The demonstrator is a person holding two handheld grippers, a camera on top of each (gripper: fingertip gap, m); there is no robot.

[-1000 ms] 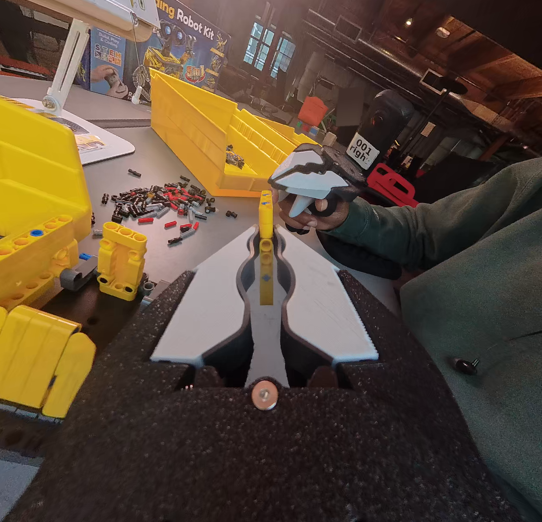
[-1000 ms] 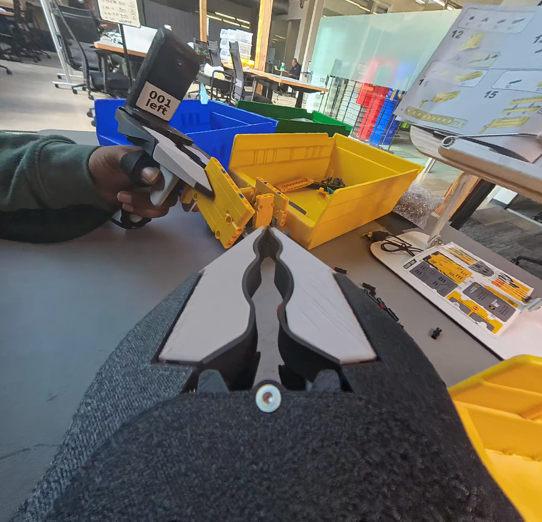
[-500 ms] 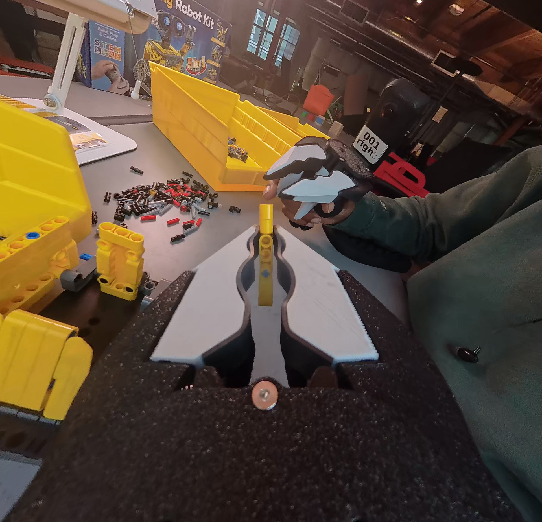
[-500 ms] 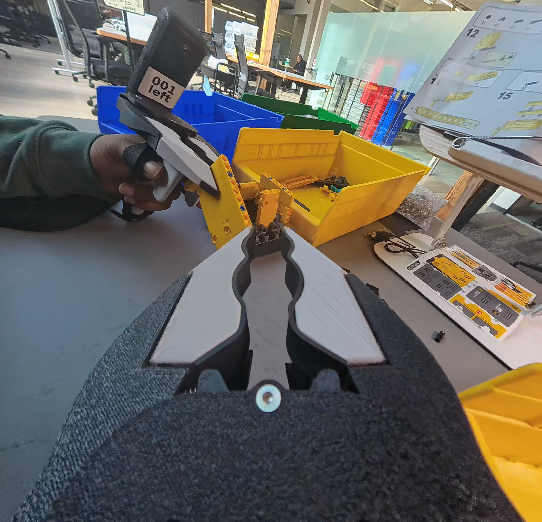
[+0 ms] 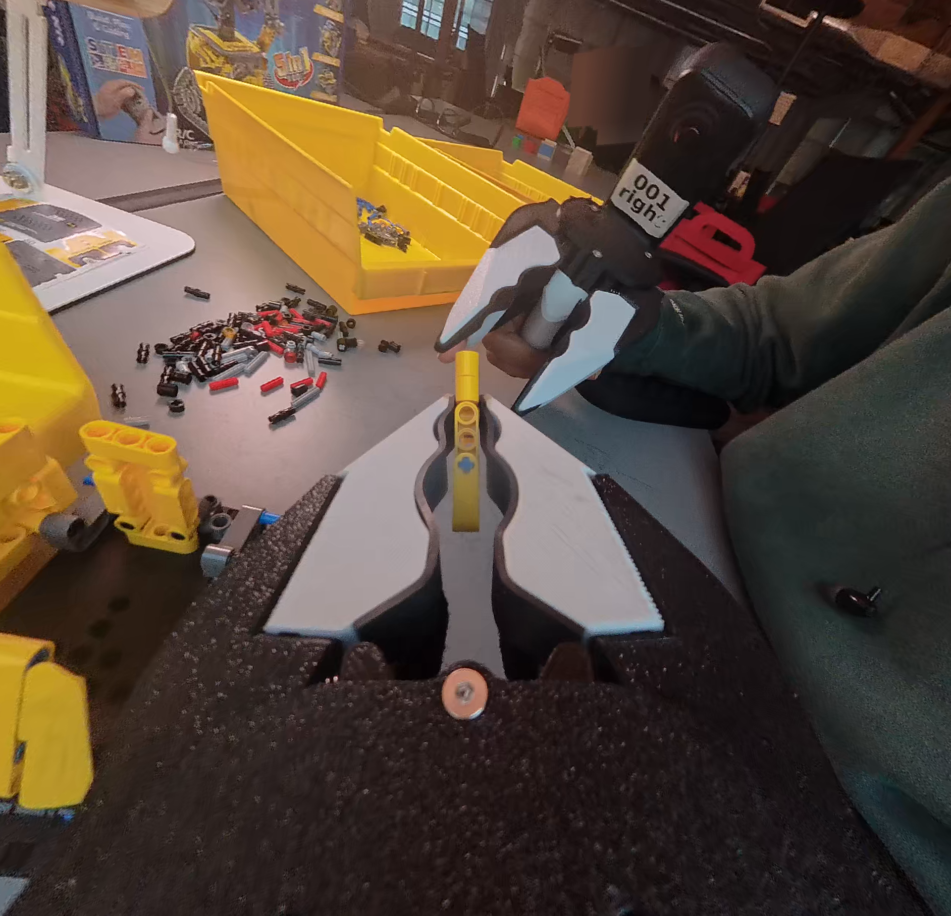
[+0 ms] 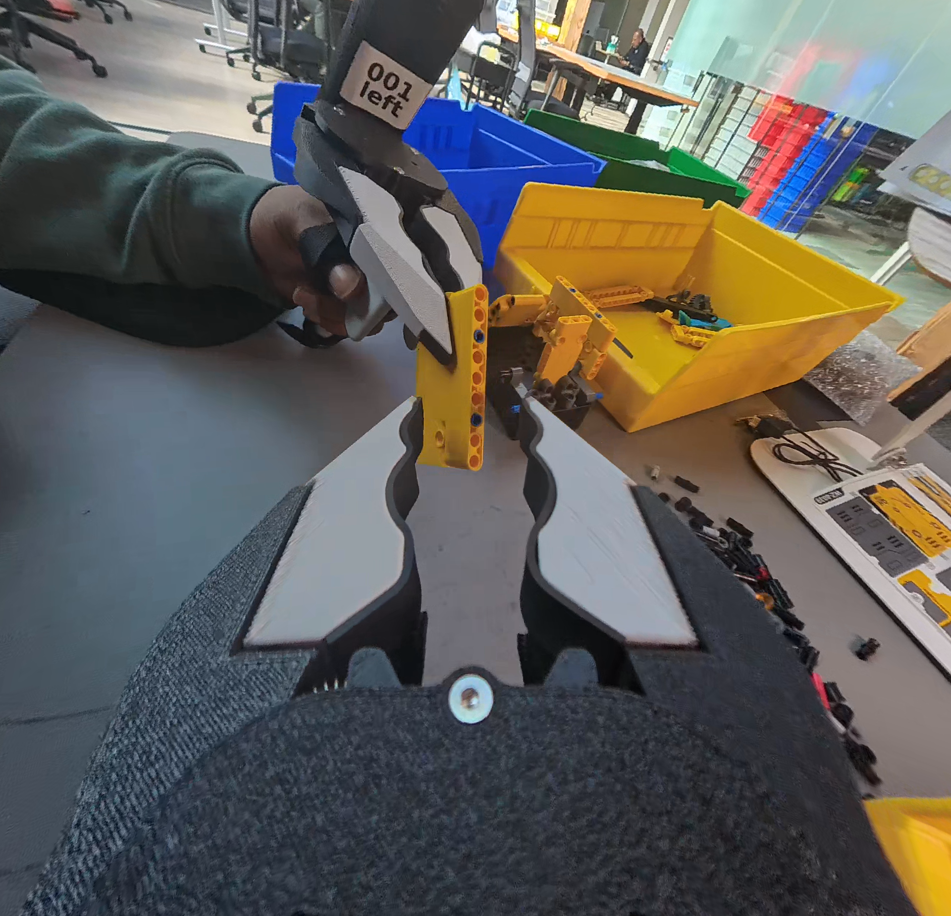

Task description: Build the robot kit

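My left gripper [image 5: 467,402] is shut on a flat yellow panel with holes along its edge [image 5: 465,495], seen edge-on in the left wrist view. In the right wrist view the left gripper [image 6: 437,345] holds the panel [image 6: 450,412] upright above the grey table, a hand on its handle. My right gripper [image 6: 468,407] is open, and the panel's lower end stands between its fingertips, close to the left finger [image 6: 355,531]. In the left wrist view the right gripper [image 5: 483,376] hangs open just beyond the panel's top.
A yellow bin [image 6: 720,294] with yellow parts stands behind a partly built yellow and black model [image 6: 561,356]. Blue [image 6: 489,155] and green bins are farther back. Loose black and red pins [image 5: 257,345], a divided yellow bin [image 5: 319,212] and an instruction sheet [image 6: 885,526] lie on the table. Left and right tips are no more than a few centimetres apart.
My right gripper has opened from shut and moved in around the panel's lower end. My left gripper has turned the panel from tilted to upright and brought it closer.
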